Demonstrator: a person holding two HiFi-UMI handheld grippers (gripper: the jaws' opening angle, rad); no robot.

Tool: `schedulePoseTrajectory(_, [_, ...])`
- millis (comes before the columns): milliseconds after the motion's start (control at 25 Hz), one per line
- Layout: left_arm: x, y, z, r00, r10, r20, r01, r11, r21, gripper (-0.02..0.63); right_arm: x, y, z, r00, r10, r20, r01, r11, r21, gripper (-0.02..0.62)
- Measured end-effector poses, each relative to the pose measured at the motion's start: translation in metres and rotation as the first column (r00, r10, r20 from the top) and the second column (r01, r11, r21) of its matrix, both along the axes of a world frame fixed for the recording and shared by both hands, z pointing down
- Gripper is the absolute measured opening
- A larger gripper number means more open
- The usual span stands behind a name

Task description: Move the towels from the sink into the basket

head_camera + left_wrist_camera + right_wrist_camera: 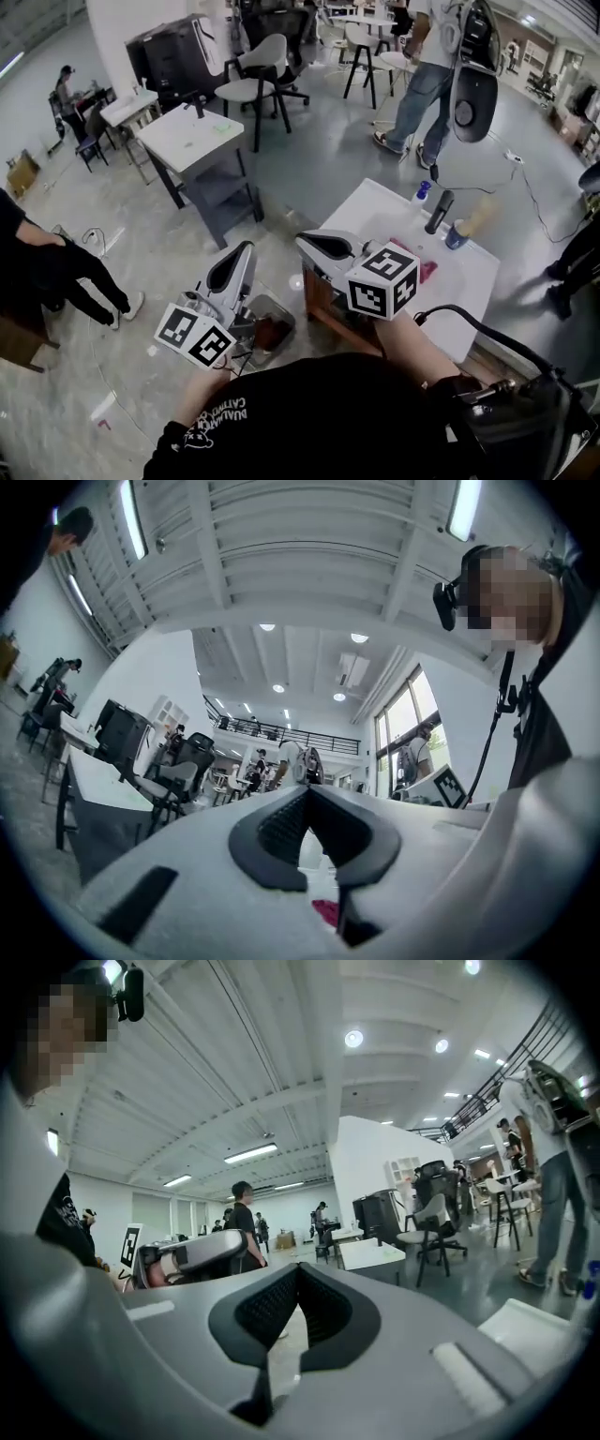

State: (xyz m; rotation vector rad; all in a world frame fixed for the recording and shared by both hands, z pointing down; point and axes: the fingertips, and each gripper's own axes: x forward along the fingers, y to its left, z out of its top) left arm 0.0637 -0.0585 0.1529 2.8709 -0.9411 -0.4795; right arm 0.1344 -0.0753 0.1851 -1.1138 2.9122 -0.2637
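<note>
Head view: your left gripper (239, 255) and right gripper (311, 242) hover beside the white sink (375, 208), where a pink towel (427, 272) lies. Left gripper view: jaws together, empty. Right gripper view: jaws together, empty

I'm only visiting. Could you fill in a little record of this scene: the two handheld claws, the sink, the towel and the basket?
left gripper: jaws together, nothing between them
right gripper: jaws together, nothing between them
sink: white, just beyond the right gripper in the head view
towel: pink, lying in the sink
basket: low down, left of the sink, something dark red inside
task progress: the pink towel is not yet in the basket
</note>
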Motion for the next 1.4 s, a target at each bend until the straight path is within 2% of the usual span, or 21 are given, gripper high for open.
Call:
schedulePoseTrajectory(160, [0.077,-0.003,-0.001,0.993,0.115,0.015,-0.114,0.993,-0.009,0.005,0.083,0.002,-0.007,0.992,0.128,0.011,-0.128,0.992,-0.003,0.005])
schedulePoseTrajectory(320, [0.146,-0.002,0.010,0.977,0.213,0.025,-0.212,0.977,-0.036,0.005,0.162,0.012,0.002,0.968,0.250,0.035,-0.249,0.968,-0.028,0.003])
schedulePoseTrajectory(600, [0.246,0.011,0.032,0.946,0.323,0.036,-0.319,0.944,-0.088,0.005,0.264,0.035,0.030,0.931,0.365,0.028,-0.361,0.928,-0.095,0.005])
schedulePoseTrajectory(800, [0.303,0.021,0.058,0.938,0.346,0.021,-0.340,0.931,-0.136,0.005,0.312,0.049,0.059,0.929,0.371,-0.012,-0.368,0.918,-0.148,0.005])
schedulePoseTrajectory(960, [0.332,0.023,0.081,0.940,0.341,0.026,-0.332,0.927,-0.175,0.005,0.334,0.049,0.082,0.938,0.343,-0.050,-0.346,0.920,-0.185,0.005])
schedulePoseTrajectory(1200, [0.358,0.021,0.119,0.944,0.324,0.068,-0.298,0.921,-0.251,0.005,0.349,0.039,0.126,0.954,0.266,-0.141,-0.293,0.926,-0.238,0.005])
schedulePoseTrajectory(1400, [0.366,0.008,0.146,0.950,0.289,0.119,-0.243,0.922,-0.301,0.005,0.362,0.017,0.163,0.948,0.239,-0.209,-0.290,0.920,-0.263,0.005])
